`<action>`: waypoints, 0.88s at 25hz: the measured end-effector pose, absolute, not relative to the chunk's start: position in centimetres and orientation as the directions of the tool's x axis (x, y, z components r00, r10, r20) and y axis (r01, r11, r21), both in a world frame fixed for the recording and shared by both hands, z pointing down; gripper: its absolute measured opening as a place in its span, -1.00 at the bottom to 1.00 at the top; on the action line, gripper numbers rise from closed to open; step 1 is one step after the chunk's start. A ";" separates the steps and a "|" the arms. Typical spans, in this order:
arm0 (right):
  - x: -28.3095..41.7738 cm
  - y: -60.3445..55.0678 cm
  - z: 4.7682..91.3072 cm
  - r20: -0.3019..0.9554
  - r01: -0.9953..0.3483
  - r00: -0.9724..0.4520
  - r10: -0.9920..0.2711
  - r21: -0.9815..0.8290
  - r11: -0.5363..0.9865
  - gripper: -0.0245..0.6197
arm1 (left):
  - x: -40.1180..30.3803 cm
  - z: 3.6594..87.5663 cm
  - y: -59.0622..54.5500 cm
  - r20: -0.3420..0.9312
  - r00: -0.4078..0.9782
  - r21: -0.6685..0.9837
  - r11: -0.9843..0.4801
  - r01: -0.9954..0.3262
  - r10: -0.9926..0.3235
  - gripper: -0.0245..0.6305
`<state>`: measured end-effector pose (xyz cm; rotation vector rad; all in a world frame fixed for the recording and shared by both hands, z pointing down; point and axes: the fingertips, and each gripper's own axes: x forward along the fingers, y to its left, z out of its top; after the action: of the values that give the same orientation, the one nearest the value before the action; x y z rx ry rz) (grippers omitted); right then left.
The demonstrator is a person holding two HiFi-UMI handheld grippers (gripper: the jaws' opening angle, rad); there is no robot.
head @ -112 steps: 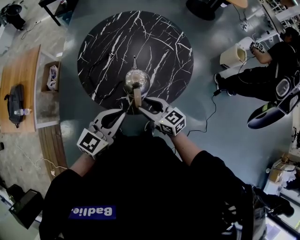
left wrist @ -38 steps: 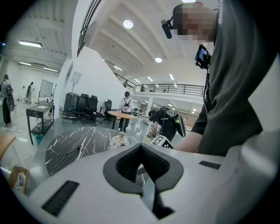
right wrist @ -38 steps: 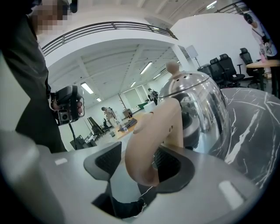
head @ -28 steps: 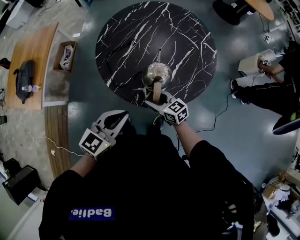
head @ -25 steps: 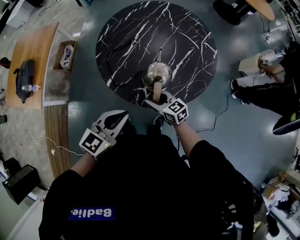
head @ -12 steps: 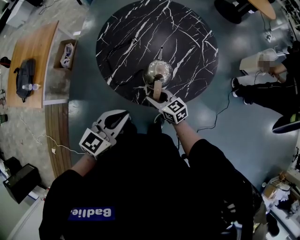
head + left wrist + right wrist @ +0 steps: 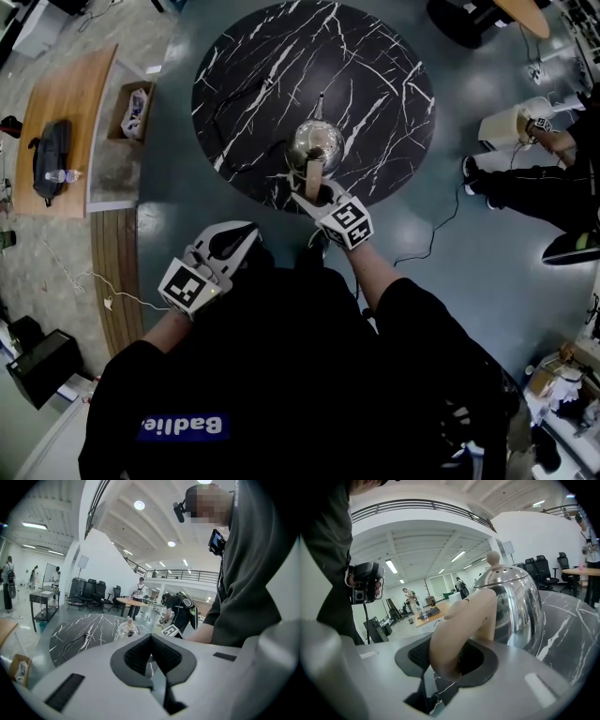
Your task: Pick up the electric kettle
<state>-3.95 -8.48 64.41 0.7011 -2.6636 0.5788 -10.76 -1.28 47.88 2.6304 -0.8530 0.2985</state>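
Observation:
The steel electric kettle point(image 7: 314, 142) stands near the front edge of the round black marble table point(image 7: 272, 66), its tan handle point(image 7: 314, 178) pointing toward me. My right gripper point(image 7: 315, 194) reaches over that edge. Its jaws are closing with the handle point(image 7: 461, 630) between them, and a dark gap still shows beside the handle. The right gripper view is filled by the kettle's domed body point(image 7: 515, 602) just beyond the right gripper point(image 7: 454, 660). My left gripper point(image 7: 251, 228) hangs back off the table, shut and empty, and the kettle point(image 7: 127, 629) is far ahead of the left gripper point(image 7: 151, 656).
A black cable point(image 7: 246, 159) trails across the table left of the kettle. A wooden bench point(image 7: 66, 122) with a backpack point(image 7: 47, 173) and a cardboard box point(image 7: 134, 112) are on the floor to the left. A seated person point(image 7: 534, 183) is at the right.
The right gripper's jaws have narrowed around the kettle handle and its marker cube has rolled slightly. The left gripper and the kettle have stayed where they were.

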 end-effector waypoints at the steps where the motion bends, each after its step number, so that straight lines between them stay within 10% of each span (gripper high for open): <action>1: -4.0 -8.5 64.3 0.403 -0.526 -0.826 -0.395 -0.298 0.797 -0.53 | -10.8 47.9 -1.3 0.300 0.795 0.270 -0.752 -0.601 -0.528 -0.91; 22: -4.5 -9.3 62.6 0.367 -0.515 -0.837 -0.406 -0.279 0.811 -0.52 | -11.0 47.1 -1.6 0.315 0.792 0.267 -0.752 -0.603 -0.524 -0.91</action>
<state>-4.55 -9.33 62.60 0.7049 -2.7061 0.5364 -10.98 -1.60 47.14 2.6266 -0.8571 0.3129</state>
